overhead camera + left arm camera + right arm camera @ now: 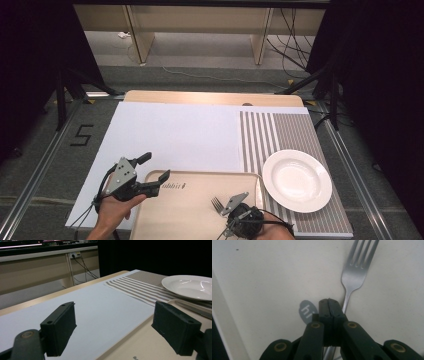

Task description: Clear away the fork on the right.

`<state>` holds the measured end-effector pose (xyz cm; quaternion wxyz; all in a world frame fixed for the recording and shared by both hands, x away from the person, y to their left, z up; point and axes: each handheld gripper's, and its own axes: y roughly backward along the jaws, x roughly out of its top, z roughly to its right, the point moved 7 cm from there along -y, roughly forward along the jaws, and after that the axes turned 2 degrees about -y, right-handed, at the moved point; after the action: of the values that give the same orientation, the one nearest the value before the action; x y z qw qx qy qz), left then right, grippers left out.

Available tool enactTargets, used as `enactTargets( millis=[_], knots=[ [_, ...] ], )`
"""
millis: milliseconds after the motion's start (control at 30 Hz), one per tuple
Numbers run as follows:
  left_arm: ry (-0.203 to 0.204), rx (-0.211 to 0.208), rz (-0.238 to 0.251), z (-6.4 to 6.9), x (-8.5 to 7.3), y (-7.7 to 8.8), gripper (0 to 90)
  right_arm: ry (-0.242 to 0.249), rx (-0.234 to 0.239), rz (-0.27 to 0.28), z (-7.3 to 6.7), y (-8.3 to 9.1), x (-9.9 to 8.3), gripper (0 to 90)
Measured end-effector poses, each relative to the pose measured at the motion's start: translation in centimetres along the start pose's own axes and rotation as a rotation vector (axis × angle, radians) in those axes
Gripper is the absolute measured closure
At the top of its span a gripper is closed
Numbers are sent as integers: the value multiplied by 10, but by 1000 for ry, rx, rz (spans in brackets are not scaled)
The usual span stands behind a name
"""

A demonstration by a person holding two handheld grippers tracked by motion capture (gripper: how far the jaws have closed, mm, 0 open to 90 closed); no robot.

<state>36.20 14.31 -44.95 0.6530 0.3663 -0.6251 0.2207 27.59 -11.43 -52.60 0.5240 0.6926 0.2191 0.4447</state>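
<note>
One beige tray [195, 210] lies near the table's front edge, one white plate [297, 180] beside it on one striped mat [280, 131]. One fork [355, 272] lies on the tray, its handle pinched between the closed jaws of the right gripper [329, 305]. Left gripper [152, 171], jaws wide apart and empty, hovers at the tray's far left corner.
</note>
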Motion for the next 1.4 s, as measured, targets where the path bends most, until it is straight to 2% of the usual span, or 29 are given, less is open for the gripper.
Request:
enactTargets(
  millis=[167,233,467,667,1133,1200,1333,1400],
  knots=[
    [0,0,2,0,0,0,181,-29,-19,-3,10,2,-3,900],
    [0,0,3,0,0,0,181,-55,-24,-9,14,3,-5,900],
    [1,2,3,0,1,1,181,-123,-28,-15,26,8,-11,900],
    [2,1,6,0,1,1,181,-162,-38,-13,38,13,-18,900],
    [-1,0,9,0,2,1,180,-186,-43,-5,49,18,-27,900],
    [1,0,9,0,2,1,178,-202,-50,-11,49,18,-28,900],
    [2,0,11,0,2,1,176,-192,-44,-6,50,18,-28,900],
    [4,0,11,0,2,1,174,-193,-40,13,50,20,-27,854]
  ],
)
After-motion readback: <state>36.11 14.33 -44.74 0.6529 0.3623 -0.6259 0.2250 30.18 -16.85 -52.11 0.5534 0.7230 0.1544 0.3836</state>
